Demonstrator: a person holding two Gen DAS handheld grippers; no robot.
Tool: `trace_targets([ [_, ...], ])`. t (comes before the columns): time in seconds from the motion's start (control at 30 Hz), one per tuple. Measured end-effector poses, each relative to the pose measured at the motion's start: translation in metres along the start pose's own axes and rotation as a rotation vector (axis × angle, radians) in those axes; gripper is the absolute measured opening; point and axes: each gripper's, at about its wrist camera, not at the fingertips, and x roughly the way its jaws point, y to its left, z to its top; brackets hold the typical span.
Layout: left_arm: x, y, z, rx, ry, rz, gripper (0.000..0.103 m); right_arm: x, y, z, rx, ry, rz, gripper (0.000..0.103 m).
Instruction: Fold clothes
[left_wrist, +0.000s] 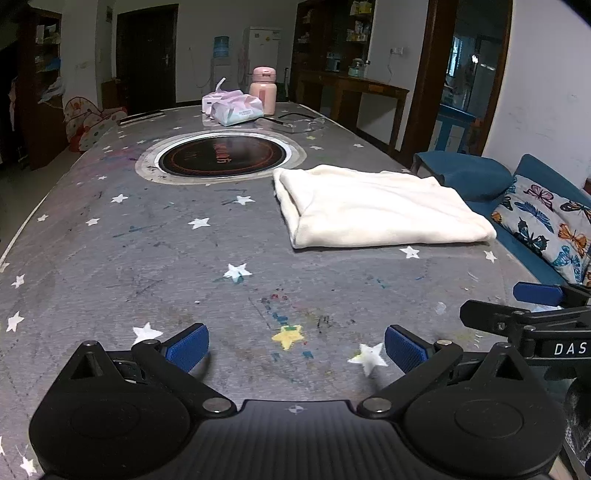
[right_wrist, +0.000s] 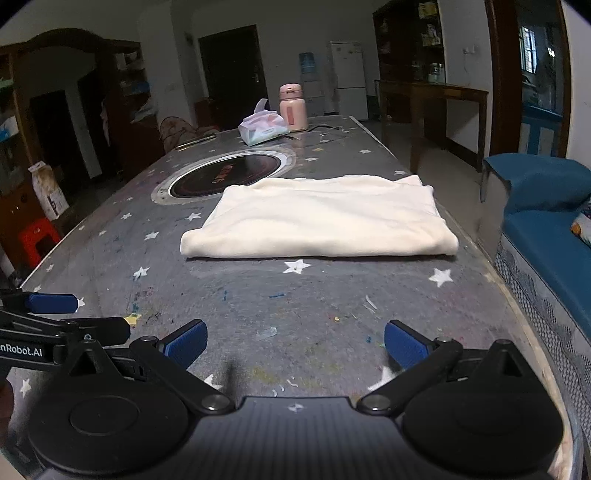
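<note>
A cream garment (left_wrist: 376, 206) lies folded into a flat rectangle on the grey star-patterned table (left_wrist: 147, 258), near its right edge. In the right wrist view the same garment (right_wrist: 321, 221) lies straight ahead. My left gripper (left_wrist: 295, 349) hovers low over the table's near part, open, with nothing between its blue pads (left_wrist: 186, 347). My right gripper (right_wrist: 295, 345) is open too and empty, well short of the garment. Each gripper shows at the edge of the other's view: the right gripper (left_wrist: 535, 310) beside the left, the left gripper (right_wrist: 55, 314) beside the right.
A round black hotplate (left_wrist: 221, 155) is set into the table's middle. At the far end stand a pink flask (left_wrist: 263, 90) and tissue packs (left_wrist: 236, 107). A blue sofa (right_wrist: 546, 221) with a butterfly cushion (left_wrist: 546, 225) runs along the right side.
</note>
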Motion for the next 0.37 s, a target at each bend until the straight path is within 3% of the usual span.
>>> trace_targets([
  [0.37, 0.001, -0.014, 0.004, 0.028, -0.007, -0.027, 0.103, -0.005, -0.003, -0.002, 0.016, -0.007, -0.017, 0.103],
])
